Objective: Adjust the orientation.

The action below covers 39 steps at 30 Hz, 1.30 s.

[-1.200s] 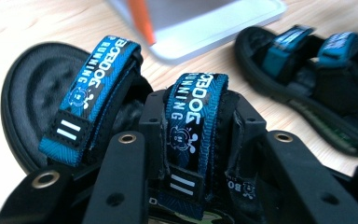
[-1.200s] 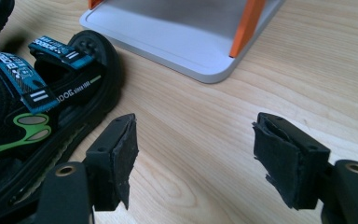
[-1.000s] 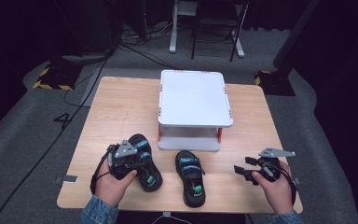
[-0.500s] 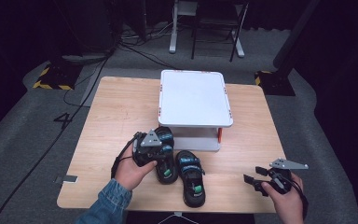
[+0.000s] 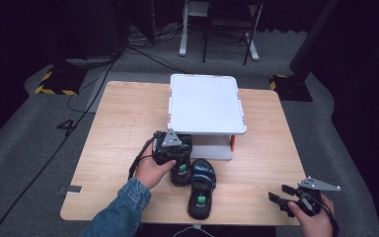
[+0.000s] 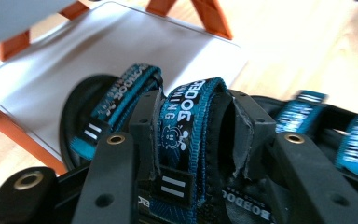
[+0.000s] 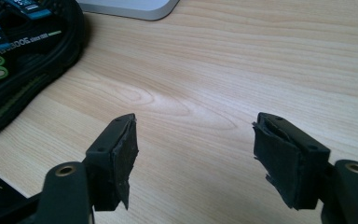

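Note:
Two black sandals with blue straps lie at the table's front middle. My left gripper (image 5: 177, 151) is shut on the strap (image 6: 191, 126) of the left sandal (image 5: 180, 173), whose toe end reaches over the lower plate (image 6: 74, 70) of a white two-level shelf (image 5: 205, 103). Just to its right the second sandal (image 5: 201, 190) lies flat on the wood, also seen as the second sandal (image 6: 335, 135) in the left gripper view. My right gripper (image 5: 278, 193) is open and holds nothing, low over bare wood at the front right corner; its pads (image 7: 121, 154) stand wide apart.
The shelf has orange legs (image 6: 14, 44) and stands at the middle back of the wooden table (image 5: 128, 113). Bare wood lies to the left and right of it. Around the table the floor is dark, with cables and stand legs behind.
My left gripper has carried the left sandal right and forward, from the front left to the shelf's lower level. My right gripper has drawn back toward the front right corner.

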### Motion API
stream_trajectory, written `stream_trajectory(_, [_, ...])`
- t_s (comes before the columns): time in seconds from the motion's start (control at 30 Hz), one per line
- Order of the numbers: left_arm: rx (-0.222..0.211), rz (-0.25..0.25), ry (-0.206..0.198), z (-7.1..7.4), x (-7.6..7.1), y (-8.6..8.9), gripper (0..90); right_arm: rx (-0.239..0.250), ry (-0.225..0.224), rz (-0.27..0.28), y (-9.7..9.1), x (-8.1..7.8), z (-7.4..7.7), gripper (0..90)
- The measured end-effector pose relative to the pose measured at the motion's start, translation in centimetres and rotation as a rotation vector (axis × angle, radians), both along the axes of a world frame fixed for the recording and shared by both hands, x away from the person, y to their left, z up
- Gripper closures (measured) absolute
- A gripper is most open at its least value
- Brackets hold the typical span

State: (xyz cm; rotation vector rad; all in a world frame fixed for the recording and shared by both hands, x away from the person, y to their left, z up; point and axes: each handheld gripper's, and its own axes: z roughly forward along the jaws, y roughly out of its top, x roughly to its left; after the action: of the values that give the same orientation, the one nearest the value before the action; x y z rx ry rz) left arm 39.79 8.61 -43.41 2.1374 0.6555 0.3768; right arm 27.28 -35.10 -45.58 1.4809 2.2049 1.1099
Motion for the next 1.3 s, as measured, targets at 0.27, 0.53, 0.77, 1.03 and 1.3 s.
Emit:
stream_trajectory(0.27, [0.0,-0.014,0.001,-0.7,-0.2,-0.6,48.6,0.005,0.004,-0.008,-0.2,-0.3,0.0,30.7])
stream_trajectory(0.53, [-0.066,0.073,-0.034,0.3,-1.5,0.9,28.6,0.001,-0.002,0.025,0.6,0.4,0.1,30.7])
stream_trajectory(0.77, [-0.135,0.069,-0.052,2.2,-4.7,2.7,29.0,0.001,-0.002,0.076,2.0,2.0,0.2,30.7])
stream_trajectory(1.03, [-0.042,0.002,0.073,1.0,-8.2,3.7,28.8,0.002,-0.007,0.156,4.7,4.5,0.3,30.6])
stream_trajectory(1.3, [0.061,0.022,0.126,-2.7,-9.0,2.8,22.4,0.001,-0.017,0.209,6.4,5.8,0.3,29.6])
